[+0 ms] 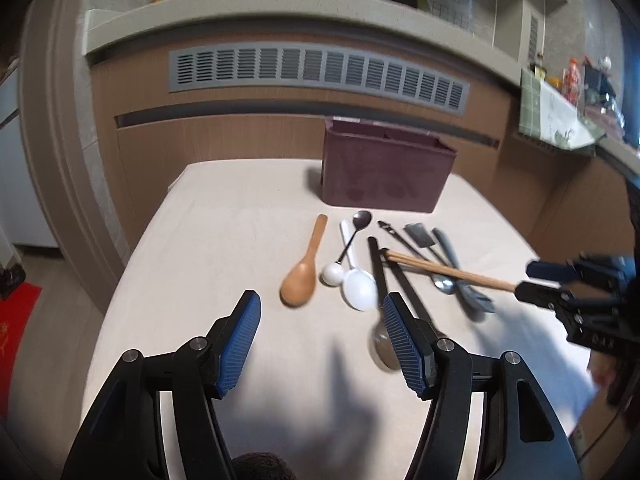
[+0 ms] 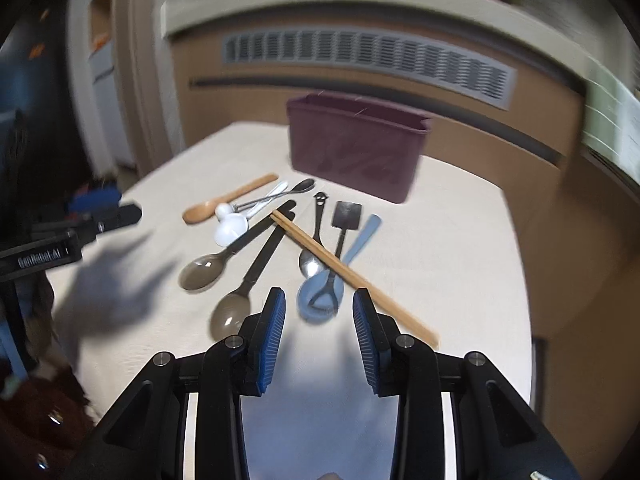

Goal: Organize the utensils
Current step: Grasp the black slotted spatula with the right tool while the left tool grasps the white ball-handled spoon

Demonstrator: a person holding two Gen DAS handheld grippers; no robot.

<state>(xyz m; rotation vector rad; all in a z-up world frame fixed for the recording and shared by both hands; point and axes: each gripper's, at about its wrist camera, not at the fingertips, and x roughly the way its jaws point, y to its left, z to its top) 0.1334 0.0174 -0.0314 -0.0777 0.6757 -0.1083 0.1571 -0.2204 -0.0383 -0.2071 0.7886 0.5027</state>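
Several utensils lie in a loose row on the beige table (image 1: 224, 240): a wooden spoon (image 1: 302, 276), two white spoons (image 1: 358, 286), a pair of wooden chopsticks (image 2: 352, 276), dark-handled spoons (image 2: 200, 270) and a pale blue spoon (image 2: 322, 294). Behind them stands a maroon holder box (image 1: 384, 168), also seen in the right wrist view (image 2: 356, 152). My left gripper (image 1: 322, 316) hovers open above the table, short of the wooden spoon, with nothing in it. My right gripper (image 2: 319, 300) is open, the blue spoon's bowl just beyond its tips, untouched.
A brown cabinet front with a grey vent grille (image 1: 320, 72) rises behind the table. The table's edges drop off at left and right. Each gripper shows in the other's view: right gripper (image 1: 538, 280), left gripper (image 2: 116, 208). A cluttered counter (image 1: 568, 112) is far right.
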